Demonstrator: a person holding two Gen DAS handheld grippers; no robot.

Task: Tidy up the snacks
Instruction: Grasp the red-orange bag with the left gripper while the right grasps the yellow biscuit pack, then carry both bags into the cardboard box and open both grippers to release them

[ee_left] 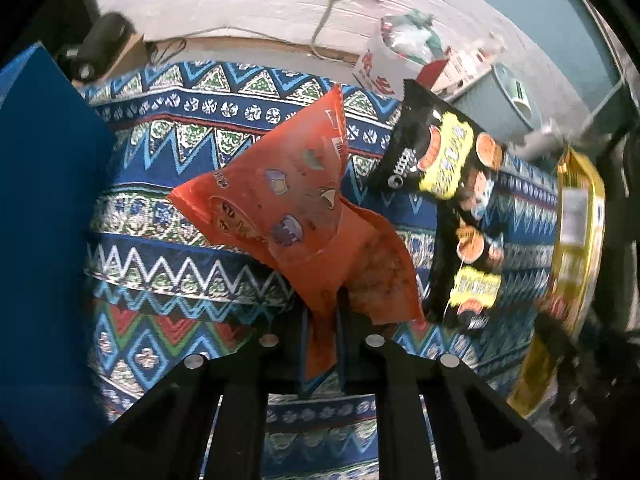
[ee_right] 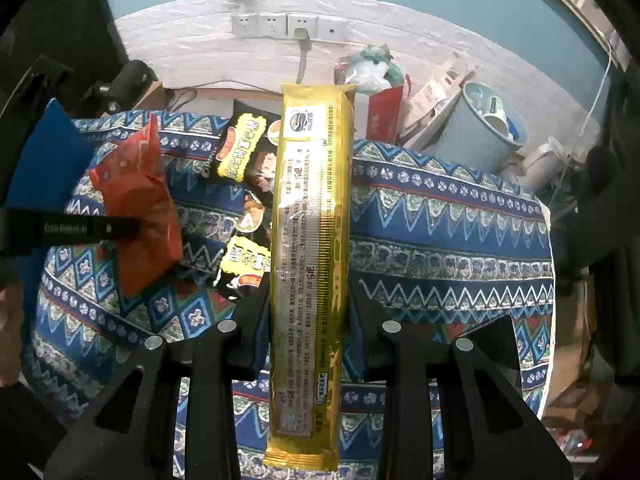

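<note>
The long gold packet (ee_right: 310, 264) runs lengthwise away from the clamping right gripper (ee_right: 308, 320), right of the orange bag (ee_left: 304, 208) pinched by the downward-pointing left gripper (ee_left: 322, 320).

Soft, even indoor light is filling both views, casting only faint shadows. Fisheye bending is curving the edges into black corners, while motion blur is smearing the left wrist view's right side.
</note>
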